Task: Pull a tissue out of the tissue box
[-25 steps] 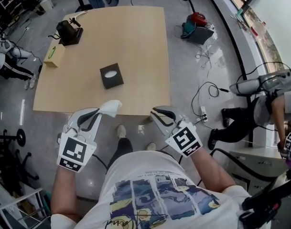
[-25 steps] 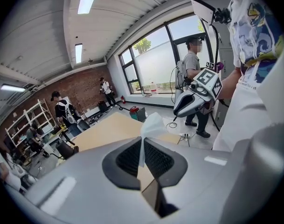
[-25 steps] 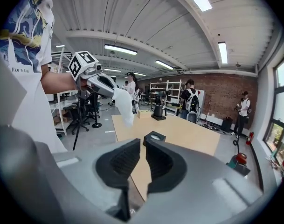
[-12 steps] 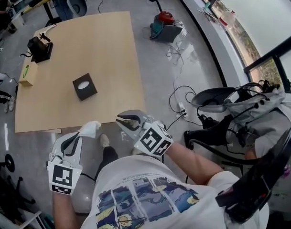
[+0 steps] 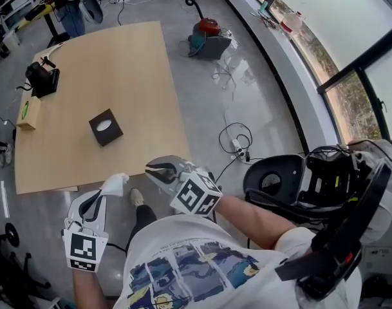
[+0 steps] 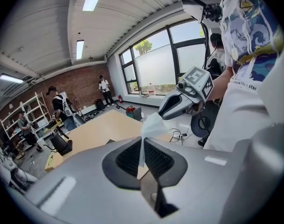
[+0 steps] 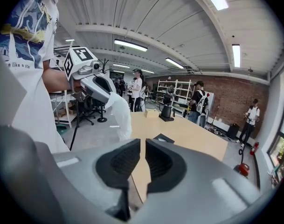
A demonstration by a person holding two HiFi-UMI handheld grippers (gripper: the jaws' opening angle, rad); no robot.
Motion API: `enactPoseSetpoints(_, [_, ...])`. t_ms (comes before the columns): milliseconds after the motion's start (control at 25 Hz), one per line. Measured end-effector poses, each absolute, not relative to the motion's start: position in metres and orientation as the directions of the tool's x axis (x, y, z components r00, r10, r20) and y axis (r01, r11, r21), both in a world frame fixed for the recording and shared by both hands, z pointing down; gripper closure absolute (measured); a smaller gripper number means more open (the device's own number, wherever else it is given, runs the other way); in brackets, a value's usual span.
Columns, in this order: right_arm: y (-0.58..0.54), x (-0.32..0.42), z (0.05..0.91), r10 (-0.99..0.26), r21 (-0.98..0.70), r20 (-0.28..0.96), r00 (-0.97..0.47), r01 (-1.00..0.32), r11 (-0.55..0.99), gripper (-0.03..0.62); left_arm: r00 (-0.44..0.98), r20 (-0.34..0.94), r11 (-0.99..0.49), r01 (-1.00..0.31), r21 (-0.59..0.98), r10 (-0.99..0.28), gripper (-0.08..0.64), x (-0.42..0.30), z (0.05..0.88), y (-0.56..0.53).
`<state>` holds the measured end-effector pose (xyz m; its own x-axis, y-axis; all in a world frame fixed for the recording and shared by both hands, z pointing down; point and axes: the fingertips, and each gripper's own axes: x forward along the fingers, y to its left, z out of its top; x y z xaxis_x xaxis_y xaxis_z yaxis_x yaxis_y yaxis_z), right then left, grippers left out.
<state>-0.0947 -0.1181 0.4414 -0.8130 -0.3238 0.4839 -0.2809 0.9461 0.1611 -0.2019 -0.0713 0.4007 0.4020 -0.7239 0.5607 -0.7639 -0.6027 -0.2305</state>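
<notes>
The pull looked done: the left gripper (image 5: pixel 109 192) was clamped on a white tissue (image 5: pixel 115 183) at the lower left of the head view, off the table (image 5: pixel 131 69) edge. The black tissue box (image 5: pixel 106 127) sat on the table at upper left, well apart from it. The right gripper (image 5: pixel 156 170), lower centre, was closed on nothing; little seemed left

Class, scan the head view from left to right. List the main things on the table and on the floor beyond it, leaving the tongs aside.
Small cardboard box → black tissue box → red-topped machine on the floor → black seat
</notes>
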Motion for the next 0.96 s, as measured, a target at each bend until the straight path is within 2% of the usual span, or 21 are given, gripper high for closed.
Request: enactPoseSetpoints(960, [-0.167,-0.145,0.455,-0.348,0.156,0.514,-0.784,-0.314,0.937,0.568,0.456,0.56,-0.652,-0.728,-0.212,-0.692,0.555,-0.251,0.403,-0.133])
